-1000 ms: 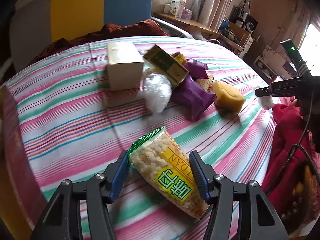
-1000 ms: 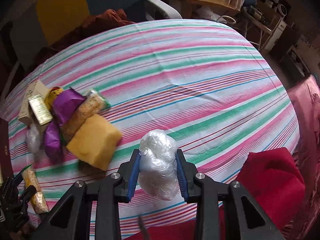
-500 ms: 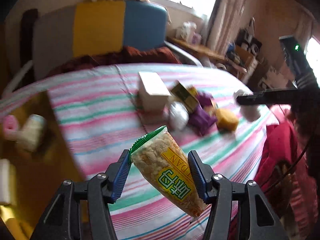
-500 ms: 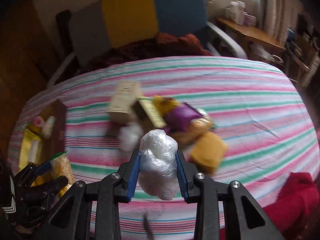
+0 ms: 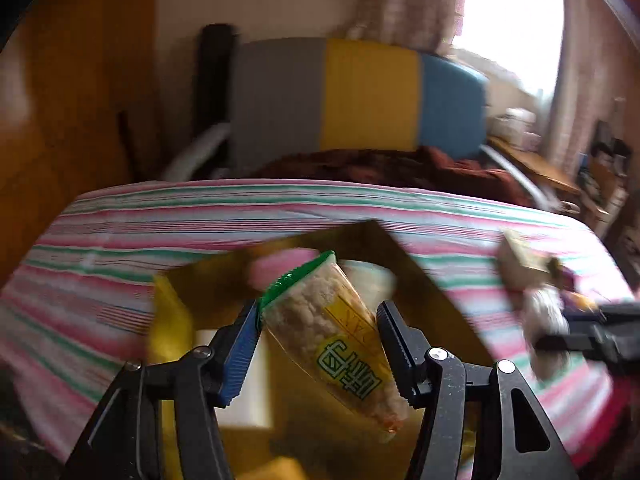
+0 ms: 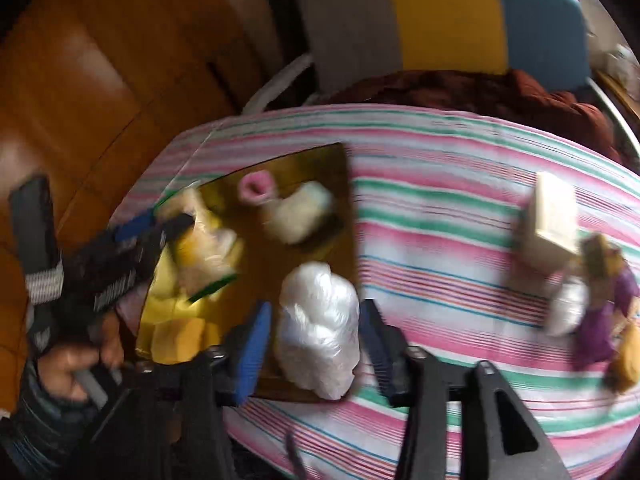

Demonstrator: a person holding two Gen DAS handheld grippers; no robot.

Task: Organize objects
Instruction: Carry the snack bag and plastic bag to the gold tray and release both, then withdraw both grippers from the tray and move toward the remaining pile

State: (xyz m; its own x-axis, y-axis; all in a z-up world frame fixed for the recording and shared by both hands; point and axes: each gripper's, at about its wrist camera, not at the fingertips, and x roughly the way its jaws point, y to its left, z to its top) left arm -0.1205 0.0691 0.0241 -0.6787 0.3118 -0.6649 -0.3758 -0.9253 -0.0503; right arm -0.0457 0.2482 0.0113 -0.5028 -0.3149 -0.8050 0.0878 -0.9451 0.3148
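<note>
In the left wrist view, the left hand-held gripper (image 5: 320,344) sits at lower centre with a snack pack (image 5: 332,340) between its pads. Its jaws are opening: the left pad meets the pack's green top edge, while a narrow gap shows at the right pad, so the pack looks released or barely pinched. The pack hangs tilted, green end up, over the gold tray (image 5: 420,280) on the striped counter (image 5: 160,216).

In the right wrist view, the right hand-held gripper (image 6: 316,332) is at lower centre, its jaws opening. A white plastic bundle (image 6: 318,328) lies between the pads with clear gaps on both sides, so it is let go. It rests over the tray's (image 6: 316,160) lower right corner. Inside the tray, blurred, are a pink roll (image 6: 256,188) and a pale packet (image 6: 300,216). A hand (image 6: 76,360) at lower left holds the left gripper (image 6: 160,220).

At the right edge of that view a cream box (image 6: 552,216), a purple pack (image 6: 612,308) and another white bundle (image 6: 566,308) lie clustered on the counter (image 6: 440,200), well apart from the tray.
</note>
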